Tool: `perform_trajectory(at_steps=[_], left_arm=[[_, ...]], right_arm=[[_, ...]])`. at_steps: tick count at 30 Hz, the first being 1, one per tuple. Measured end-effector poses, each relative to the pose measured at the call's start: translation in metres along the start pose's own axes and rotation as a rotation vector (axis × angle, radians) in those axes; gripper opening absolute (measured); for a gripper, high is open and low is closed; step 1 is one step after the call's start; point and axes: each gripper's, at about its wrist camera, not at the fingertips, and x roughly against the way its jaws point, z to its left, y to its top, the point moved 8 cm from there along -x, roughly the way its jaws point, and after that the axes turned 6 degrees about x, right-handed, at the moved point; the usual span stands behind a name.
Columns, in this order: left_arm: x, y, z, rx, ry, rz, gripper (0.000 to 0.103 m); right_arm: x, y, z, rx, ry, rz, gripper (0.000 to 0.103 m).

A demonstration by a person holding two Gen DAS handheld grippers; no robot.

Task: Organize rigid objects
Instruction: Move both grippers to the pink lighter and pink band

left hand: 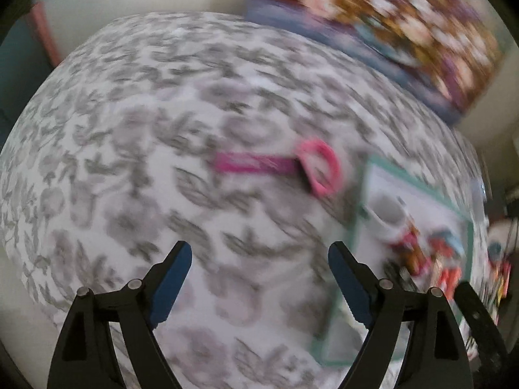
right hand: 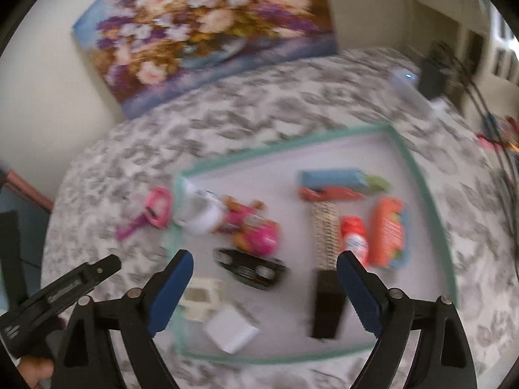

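Observation:
My left gripper (left hand: 259,249) hangs open over the grey leaf-patterned tablecloth (left hand: 129,129), with nothing between its fingers. Ahead of it lies a pink hand mirror (left hand: 318,165) with a magenta handle, just left of the teal-rimmed tray (left hand: 358,223). My right gripper (right hand: 265,256) is open and empty above that tray (right hand: 421,194). In the tray lie a white mug (right hand: 201,214), a pink toy (right hand: 256,230), a black oblong piece (right hand: 249,267), a hairbrush (right hand: 324,236), an orange packet (right hand: 387,230), a red and white bottle (right hand: 355,240) and a blue box (right hand: 331,178). Both views are blurred.
A flower painting (right hand: 207,26) leans on the wall behind the table. A white box (right hand: 232,327) and a cream piece (right hand: 202,298) sit at the tray's near left corner. Cables and a dark device (right hand: 433,77) are at the far right. A hand (right hand: 32,369) shows bottom left.

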Motion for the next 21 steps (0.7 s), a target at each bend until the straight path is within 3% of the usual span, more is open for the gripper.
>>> perform_trajectory(at_steps=[5, 9, 12, 18, 21], left_arm=[[-0.018, 0.023, 0.036, 0.043, 0.027, 0.002, 0.087], [-0.035, 0.040, 0.033, -0.031, 0.045, -0.015, 0.087], [-0.047, 0.050, 0.023, -0.121, 0.049, -0.042, 0.087], [-0.077, 0.061, 0.004, -0.398, 0.115, -0.089, 0.087], [-0.085, 0.066, -0.006, -0.488, 0.097, -0.113, 0.086]], right_arm=[[-0.017, 0.022, 0.044, 0.073, 0.048, 0.015, 0.092], [-0.037, 0.036, 0.069, 0.118, 0.084, 0.044, 0.092], [-0.056, 0.047, 0.086, 0.158, 0.108, 0.072, 0.092], [-0.085, 0.061, 0.099, 0.210, 0.095, 0.127, 0.092], [-0.099, 0.066, 0.102, 0.238, 0.089, 0.152, 0.092]])
